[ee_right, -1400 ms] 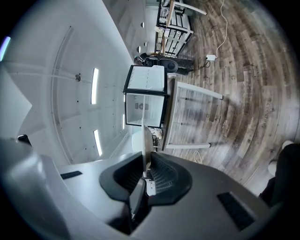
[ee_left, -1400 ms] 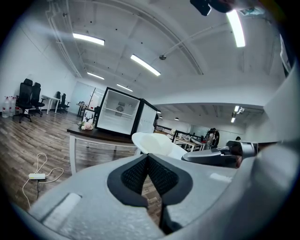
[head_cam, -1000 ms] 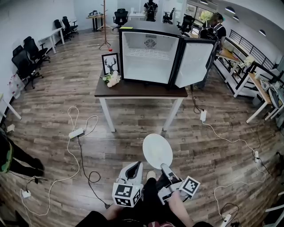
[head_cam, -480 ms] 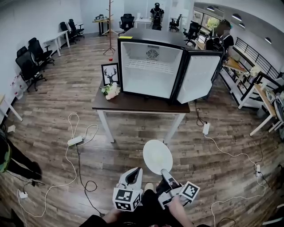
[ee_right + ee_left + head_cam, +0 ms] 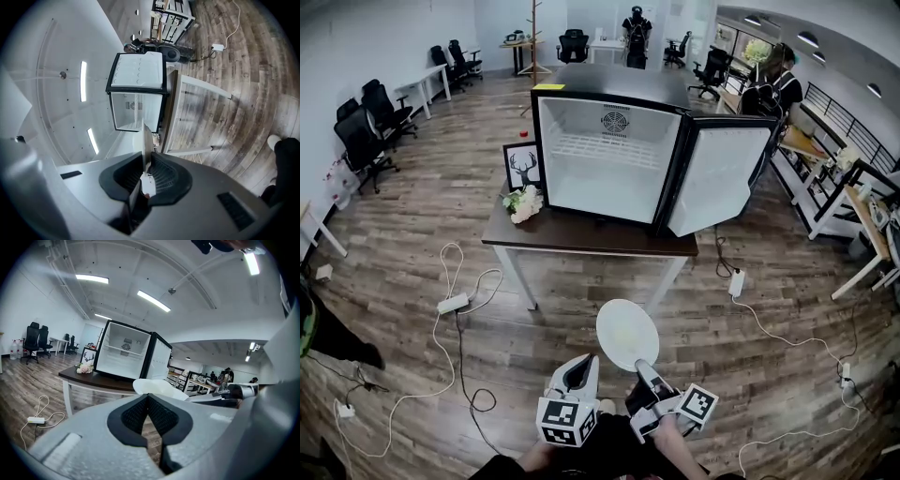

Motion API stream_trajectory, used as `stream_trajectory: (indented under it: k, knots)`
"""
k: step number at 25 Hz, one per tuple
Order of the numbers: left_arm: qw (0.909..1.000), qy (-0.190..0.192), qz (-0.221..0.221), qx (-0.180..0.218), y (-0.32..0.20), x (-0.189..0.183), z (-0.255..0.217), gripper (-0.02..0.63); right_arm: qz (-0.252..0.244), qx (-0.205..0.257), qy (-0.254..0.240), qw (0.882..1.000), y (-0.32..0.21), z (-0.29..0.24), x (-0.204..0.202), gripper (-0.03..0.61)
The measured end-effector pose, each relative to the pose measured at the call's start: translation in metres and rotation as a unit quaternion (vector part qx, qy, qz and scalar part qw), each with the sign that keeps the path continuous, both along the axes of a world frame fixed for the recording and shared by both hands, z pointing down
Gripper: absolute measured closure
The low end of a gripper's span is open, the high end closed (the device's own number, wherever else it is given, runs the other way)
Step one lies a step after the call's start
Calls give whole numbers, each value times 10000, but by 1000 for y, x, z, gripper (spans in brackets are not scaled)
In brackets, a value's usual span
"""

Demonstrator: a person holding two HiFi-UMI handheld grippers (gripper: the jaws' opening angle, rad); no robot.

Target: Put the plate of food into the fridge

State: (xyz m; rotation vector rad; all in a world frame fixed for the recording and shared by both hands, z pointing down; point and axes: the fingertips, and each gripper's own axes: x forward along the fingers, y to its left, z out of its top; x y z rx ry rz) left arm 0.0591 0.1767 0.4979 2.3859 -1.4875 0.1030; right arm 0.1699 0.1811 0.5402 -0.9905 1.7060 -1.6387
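A white plate (image 5: 627,335) with something pale on it is held out level over the wood floor, my right gripper (image 5: 643,367) shut on its near rim. In the right gripper view the plate (image 5: 143,138) shows edge-on between the pads. My left gripper (image 5: 582,371) hangs beside it on the left, shut and holding nothing; its view shows the plate (image 5: 159,386) just to the right. Ahead, the small black fridge (image 5: 605,155) stands on a dark table (image 5: 581,236), its door (image 5: 718,178) swung open to the right and its white inside showing a wire shelf.
A framed deer picture (image 5: 522,169) and a flower bunch (image 5: 521,202) sit on the table left of the fridge. A power strip (image 5: 452,304) and cables lie on the floor at left, another cable (image 5: 737,281) at right. Office chairs (image 5: 364,136) line the left wall.
The fridge and table have grown larger and come nearer in the head view. The plate and both grippers keep their places in front of the person.
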Motion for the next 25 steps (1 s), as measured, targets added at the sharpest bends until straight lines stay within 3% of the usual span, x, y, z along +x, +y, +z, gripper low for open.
stream_trajectory:
  k: [11, 25]
  knots:
    - [9993, 10, -364, -11, -35, 28, 6, 606, -338, 27, 5, 9994, -46, 5, 27, 523]
    - [9979, -62, -635, -94, -49, 30, 8, 606, -594, 17, -33, 9982, -64, 6, 26, 520]
